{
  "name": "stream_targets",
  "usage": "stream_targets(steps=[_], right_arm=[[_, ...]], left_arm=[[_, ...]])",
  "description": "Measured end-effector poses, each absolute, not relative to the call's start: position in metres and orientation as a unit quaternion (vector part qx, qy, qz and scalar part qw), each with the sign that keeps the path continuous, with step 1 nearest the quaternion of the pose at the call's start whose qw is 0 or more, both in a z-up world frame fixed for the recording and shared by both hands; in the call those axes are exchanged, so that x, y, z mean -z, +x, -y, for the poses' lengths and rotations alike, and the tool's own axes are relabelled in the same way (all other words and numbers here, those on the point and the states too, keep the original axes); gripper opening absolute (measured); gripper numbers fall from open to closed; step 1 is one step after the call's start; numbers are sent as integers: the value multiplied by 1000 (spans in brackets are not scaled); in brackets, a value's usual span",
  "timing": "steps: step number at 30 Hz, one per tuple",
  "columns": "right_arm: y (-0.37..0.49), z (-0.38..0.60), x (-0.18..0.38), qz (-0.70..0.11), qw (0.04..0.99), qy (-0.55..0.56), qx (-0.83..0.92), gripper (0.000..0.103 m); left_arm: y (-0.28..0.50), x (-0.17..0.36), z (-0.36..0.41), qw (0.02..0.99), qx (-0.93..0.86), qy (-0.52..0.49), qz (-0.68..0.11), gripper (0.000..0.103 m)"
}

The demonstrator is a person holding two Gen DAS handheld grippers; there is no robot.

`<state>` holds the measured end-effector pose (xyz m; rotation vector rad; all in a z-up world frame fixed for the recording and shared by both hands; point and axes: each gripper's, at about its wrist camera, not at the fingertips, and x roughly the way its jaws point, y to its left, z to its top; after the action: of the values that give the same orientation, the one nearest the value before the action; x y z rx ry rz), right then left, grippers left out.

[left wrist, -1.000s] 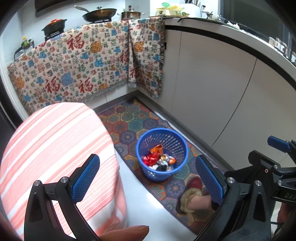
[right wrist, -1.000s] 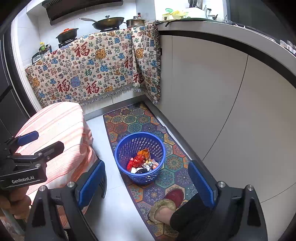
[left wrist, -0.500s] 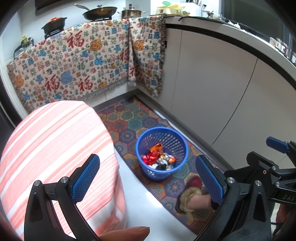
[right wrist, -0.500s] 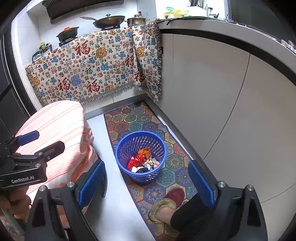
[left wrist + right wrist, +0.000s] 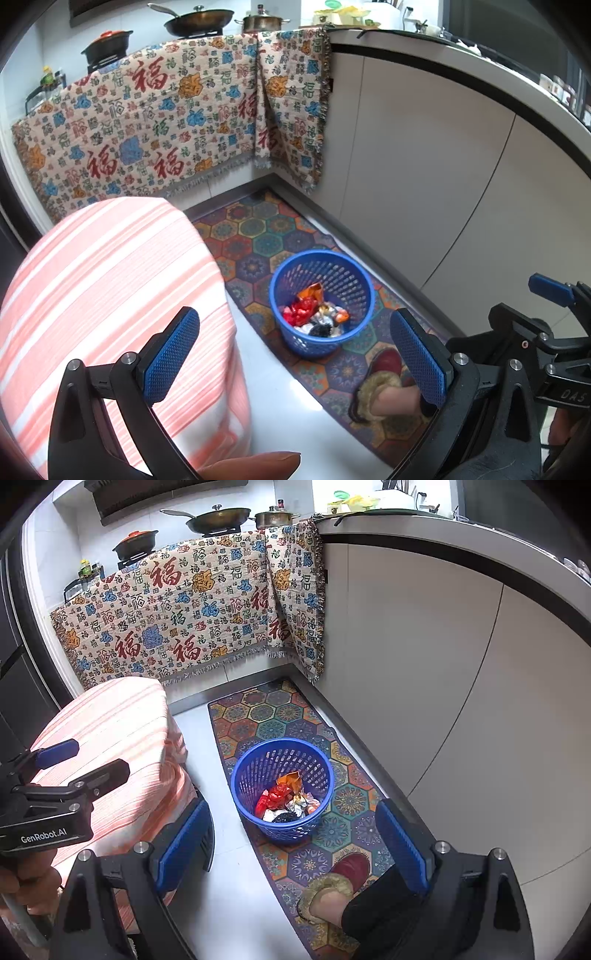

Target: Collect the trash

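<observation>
Two grippers hang wide apart and empty above the kitchen floor: left gripper (image 5: 295,354) and right gripper (image 5: 291,843), nothing between the blue pads of either. Below sits the round blue perforated plastic basket (image 5: 246,775) on the multicoloured hexagon-patterned runner mat (image 5: 271,709), near its left edge and towards the end by a red slipper (image 5: 349,866). Inside it lie crumpled red, orange and silver foil wrappers (image 5: 286,799). Those look feather-light, crinkly and slippery; pinch a raised fold. No loose trash shows on the striped pink cloth-covered stool (image 5: 103,280), so collecting seems nearly done.
</observation>
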<state>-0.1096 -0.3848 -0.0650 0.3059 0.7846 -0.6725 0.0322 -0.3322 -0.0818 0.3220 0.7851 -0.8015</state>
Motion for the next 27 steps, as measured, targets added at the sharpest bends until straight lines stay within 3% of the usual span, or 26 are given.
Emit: stream_targets(steps=[27], right_arm=[[-106, 388, 69, -378, 858, 146, 316, 93]], left_arm=[[34, 88, 333, 829, 381, 152, -379, 103]])
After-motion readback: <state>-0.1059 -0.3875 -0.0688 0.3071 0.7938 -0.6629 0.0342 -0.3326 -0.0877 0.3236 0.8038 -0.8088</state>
